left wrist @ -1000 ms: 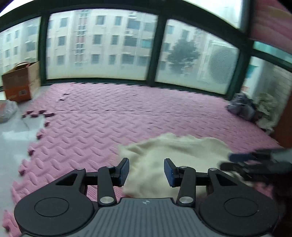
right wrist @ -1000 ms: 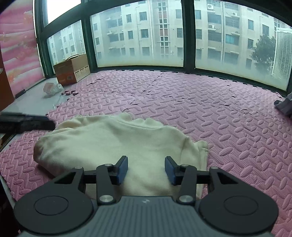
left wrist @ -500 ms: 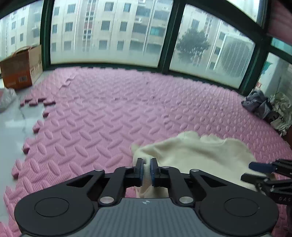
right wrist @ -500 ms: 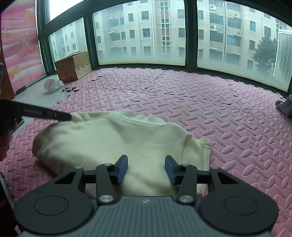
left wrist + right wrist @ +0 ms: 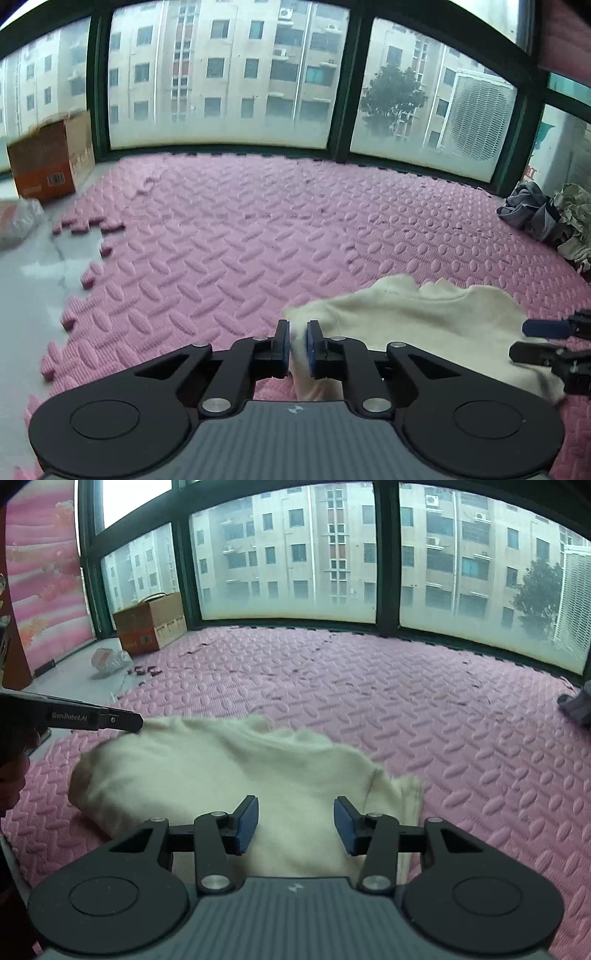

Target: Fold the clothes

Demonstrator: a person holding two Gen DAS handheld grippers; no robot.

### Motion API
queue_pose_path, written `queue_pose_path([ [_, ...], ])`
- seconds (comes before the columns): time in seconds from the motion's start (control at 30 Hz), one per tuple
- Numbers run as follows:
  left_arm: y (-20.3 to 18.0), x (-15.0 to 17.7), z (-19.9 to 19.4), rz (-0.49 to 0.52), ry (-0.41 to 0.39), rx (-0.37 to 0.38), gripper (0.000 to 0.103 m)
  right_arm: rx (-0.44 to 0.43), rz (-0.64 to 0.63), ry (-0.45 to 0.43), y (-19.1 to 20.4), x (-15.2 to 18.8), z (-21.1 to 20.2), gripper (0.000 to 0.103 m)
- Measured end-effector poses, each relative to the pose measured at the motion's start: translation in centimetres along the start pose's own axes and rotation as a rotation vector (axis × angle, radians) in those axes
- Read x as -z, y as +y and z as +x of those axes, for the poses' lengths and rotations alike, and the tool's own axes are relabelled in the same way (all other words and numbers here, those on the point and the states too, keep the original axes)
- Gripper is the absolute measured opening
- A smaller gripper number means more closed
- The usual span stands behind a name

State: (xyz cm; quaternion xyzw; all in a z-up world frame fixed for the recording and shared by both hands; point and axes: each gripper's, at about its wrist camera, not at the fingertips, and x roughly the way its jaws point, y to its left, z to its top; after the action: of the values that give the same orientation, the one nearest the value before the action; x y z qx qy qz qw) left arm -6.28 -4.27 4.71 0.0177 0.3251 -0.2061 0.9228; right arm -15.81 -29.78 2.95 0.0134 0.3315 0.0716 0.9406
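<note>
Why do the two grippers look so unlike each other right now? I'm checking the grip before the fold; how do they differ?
The left gripper has its jaws nearly together with a fold of the cream sweater pinched between them, easing slightly open; the right gripper has its jaws wide apart. The left gripper sits at the sweater's corner; the right gripper hovers over its middle, holding nothing. Both have black arms and blue pads, and point down toward the pink mat.

Cream sweatshirt [image 5: 229,775], partly folded, rumpled, lying on pink foam mat [image 5: 461,738].
</note>
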Motion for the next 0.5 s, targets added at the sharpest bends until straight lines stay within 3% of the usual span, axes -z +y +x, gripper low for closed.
queue_pose_path([
  [0.17,-0.9,-0.9,-0.6,-0.001,-0.031,0.027,0.016,0.001,0.017,-0.003,-0.9,-1.4,0.8,0.045],
  [0.3,-2.2,-0.9,0.2,0.038,-0.008,0.060,0.016,0.014,0.026,0.009,-1.6,-1.9,2.3,0.045],
  [0.5,-2.4,-0.2,2.6,0.049,0.050,0.039,0.016,0.037,0.050,0.050,-2.6,-1.7,3.8,0.045],
])
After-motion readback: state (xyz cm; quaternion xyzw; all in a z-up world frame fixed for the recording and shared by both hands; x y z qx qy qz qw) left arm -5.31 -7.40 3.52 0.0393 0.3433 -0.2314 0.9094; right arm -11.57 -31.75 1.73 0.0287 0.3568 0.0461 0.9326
